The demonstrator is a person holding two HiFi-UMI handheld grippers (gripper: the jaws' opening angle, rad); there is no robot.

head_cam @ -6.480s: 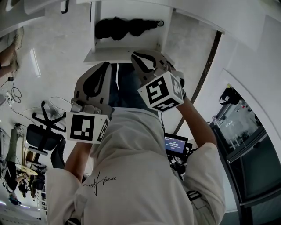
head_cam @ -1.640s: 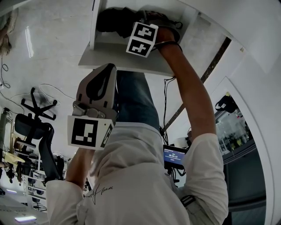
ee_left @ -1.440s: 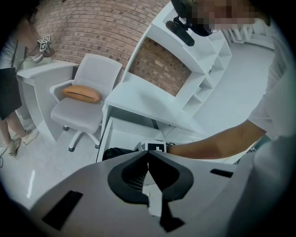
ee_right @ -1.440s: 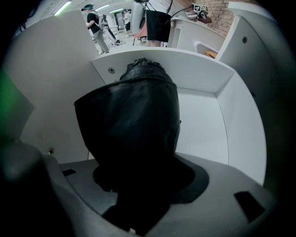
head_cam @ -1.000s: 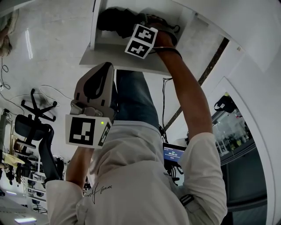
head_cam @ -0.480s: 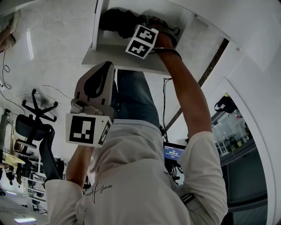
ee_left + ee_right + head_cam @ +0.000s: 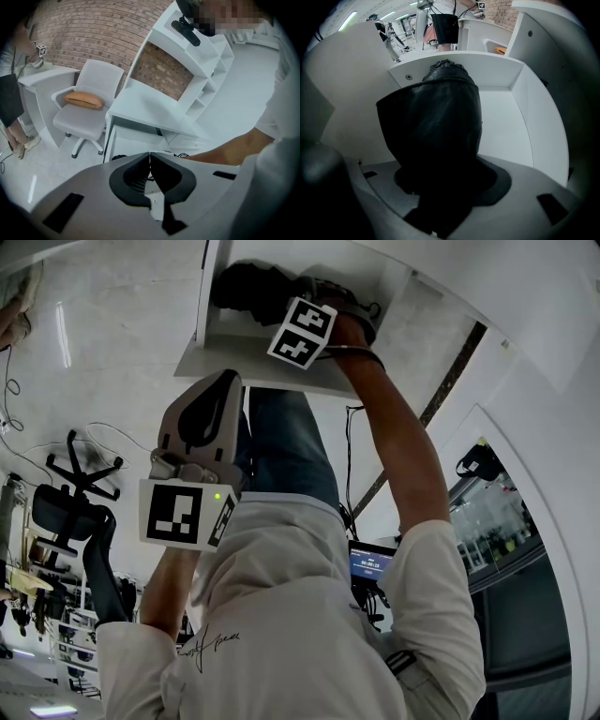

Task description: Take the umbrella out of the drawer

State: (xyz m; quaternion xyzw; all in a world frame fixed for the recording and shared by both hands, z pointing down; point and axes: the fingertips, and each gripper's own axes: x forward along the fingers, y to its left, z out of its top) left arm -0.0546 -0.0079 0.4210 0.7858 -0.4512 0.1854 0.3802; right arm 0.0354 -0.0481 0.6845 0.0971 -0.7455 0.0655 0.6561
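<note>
While inside one drawer (image 7: pixel 506 117), right claw (image 7: pixel 440 187) around one black umbrella (image 7: pixel 436 117).

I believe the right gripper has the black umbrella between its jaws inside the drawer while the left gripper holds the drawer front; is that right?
Not quite: the left gripper holds nothing. The left gripper view shows its jaws together and empty, with the drawer beyond their tips. The rest stands.
</note>
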